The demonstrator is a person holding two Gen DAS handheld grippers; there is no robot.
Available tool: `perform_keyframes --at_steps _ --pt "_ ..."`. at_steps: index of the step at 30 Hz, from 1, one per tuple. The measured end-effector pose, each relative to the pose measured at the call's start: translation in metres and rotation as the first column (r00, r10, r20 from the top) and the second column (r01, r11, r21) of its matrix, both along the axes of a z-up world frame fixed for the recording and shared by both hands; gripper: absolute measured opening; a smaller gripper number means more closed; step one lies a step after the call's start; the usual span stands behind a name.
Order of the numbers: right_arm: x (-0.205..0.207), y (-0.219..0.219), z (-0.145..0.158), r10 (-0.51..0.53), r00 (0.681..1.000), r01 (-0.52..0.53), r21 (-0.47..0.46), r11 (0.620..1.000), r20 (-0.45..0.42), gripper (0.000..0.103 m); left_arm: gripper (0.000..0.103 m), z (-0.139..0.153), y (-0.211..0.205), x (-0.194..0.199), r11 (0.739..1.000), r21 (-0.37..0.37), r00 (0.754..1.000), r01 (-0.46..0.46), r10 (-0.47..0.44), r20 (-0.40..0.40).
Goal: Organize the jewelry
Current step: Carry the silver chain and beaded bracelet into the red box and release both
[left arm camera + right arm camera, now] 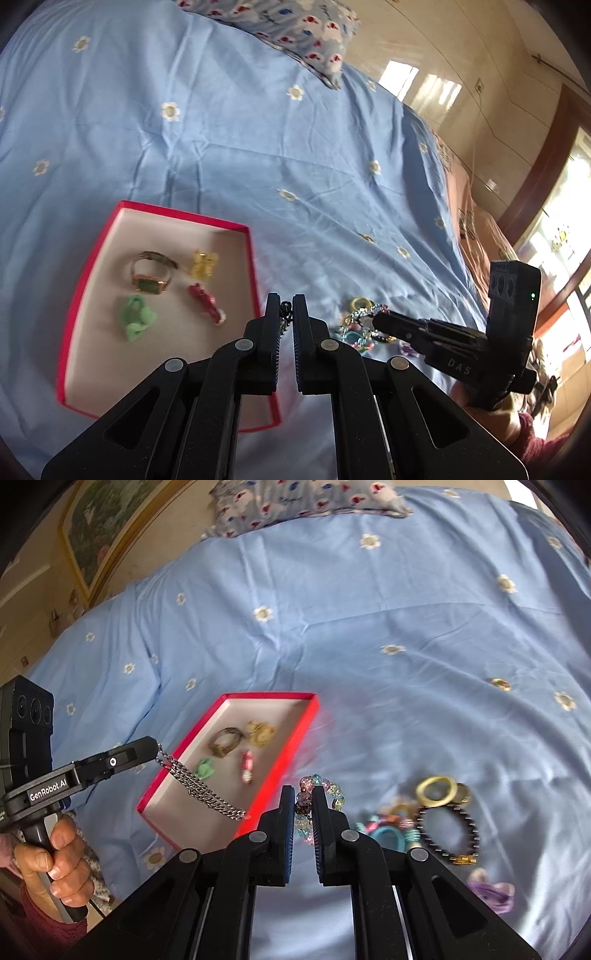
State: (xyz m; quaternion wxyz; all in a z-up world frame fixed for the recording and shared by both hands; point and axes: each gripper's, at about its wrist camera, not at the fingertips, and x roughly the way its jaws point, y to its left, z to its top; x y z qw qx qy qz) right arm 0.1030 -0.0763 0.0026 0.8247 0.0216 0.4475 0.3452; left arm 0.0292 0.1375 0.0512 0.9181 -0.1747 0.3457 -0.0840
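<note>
A red box [252,258] with a pale inside lies on the blue bedsheet; it also shows in the right wrist view [310,716]. In it are a ring with a green stone [151,275], a yellow piece [204,264], a red piece [205,307] and a green piece [136,318]. My left gripper [287,306] is shut on a silver chain [199,790] that hangs over the box's near right edge. My right gripper [303,797] is shut on a pastel bead bracelet [325,788] at the jewelry pile [360,325], right of the box.
In the pile are a yellow ring [436,791], a dark bead bracelet [448,830], a blue hoop [388,834] and a purple piece [493,891]. A small gold item [500,684] lies apart on the sheet. A patterned pillow [306,498] is at the far end.
</note>
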Motion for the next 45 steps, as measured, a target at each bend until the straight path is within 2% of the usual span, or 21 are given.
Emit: perform_keyframes --at_steps 14,24,27,35,45 --pt "-0.016 0.076 -0.012 0.156 0.988 -0.155 0.017 0.988 -0.023 0.009 0.005 -0.018 0.043 -0.010 0.996 -0.013 0.995 -0.092 0.091 -0.028" --pt "-0.018 0.132 -0.042 0.253 0.963 -0.250 0.044 0.967 -0.094 0.009 0.005 -0.047 0.076 -0.010 0.985 -0.007 0.981 -0.172 0.171 -0.088" --pt "-0.013 0.142 -0.054 0.256 0.960 -0.253 0.039 0.967 -0.117 0.009 0.005 -0.056 0.081 -0.008 0.978 0.053 0.972 -0.204 0.209 -0.109" --pt "0.000 0.137 -0.082 0.213 0.963 -0.218 -0.010 0.976 -0.167 0.009 0.005 -0.081 0.092 -0.001 0.968 0.094 0.956 -0.231 0.244 -0.161" --pt "0.001 0.142 -0.091 0.208 0.965 -0.222 -0.071 0.973 -0.159 0.009 0.005 -0.103 0.089 0.012 0.960 0.169 0.941 -0.224 0.258 -0.219"
